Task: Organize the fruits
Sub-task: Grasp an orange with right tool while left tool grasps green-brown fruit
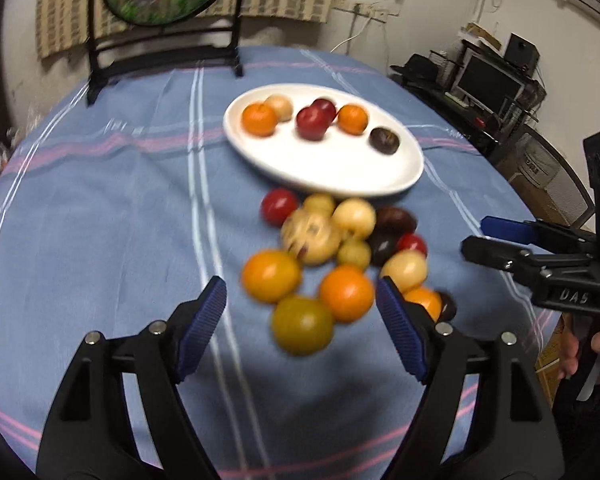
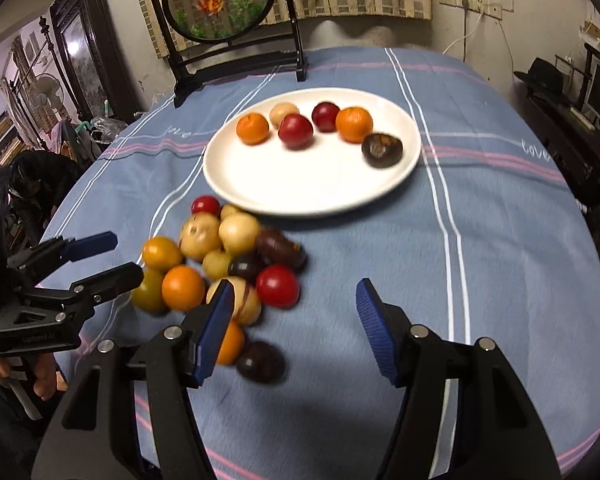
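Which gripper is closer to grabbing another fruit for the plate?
Probably the left gripper: its open jaws frame the orange and green fruit. The right gripper is open over bare cloth beside the pile.

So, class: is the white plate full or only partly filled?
Partly filled. The plate holds six fruits along its far side; the near half is bare.

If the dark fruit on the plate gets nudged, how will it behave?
The dark fruit looks round and smooth, so it would probably roll. It sits near the rim of the plate, which looks shallow, so it might roll off. Its glossy skin may be slippery.
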Available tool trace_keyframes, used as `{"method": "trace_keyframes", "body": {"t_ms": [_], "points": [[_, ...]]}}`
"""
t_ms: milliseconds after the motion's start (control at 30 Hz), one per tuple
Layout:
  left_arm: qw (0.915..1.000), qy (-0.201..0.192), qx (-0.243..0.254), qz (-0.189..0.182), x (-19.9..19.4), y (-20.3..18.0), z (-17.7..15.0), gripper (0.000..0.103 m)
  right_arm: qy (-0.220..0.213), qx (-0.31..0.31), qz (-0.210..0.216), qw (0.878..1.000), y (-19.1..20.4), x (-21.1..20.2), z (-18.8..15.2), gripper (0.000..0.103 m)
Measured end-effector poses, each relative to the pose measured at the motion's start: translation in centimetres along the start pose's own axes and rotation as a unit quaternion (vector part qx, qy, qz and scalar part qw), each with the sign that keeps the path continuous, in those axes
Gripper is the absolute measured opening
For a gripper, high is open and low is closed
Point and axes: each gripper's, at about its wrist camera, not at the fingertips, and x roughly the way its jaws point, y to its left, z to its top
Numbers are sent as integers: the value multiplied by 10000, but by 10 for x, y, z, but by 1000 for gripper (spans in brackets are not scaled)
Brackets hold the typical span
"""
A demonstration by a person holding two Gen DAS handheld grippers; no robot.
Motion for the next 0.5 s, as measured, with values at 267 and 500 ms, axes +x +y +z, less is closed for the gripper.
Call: {"method": "trace_keyframes", "body": {"t_ms": [267,500], "points": [[9998,95,-174,68,-6,13,-20,79,149,-164,244,9995,21,2,-24,64],[9996,77,-241,130,-10,17,-27,80,216,-627,612,9959,53,6,-28,64]]}}
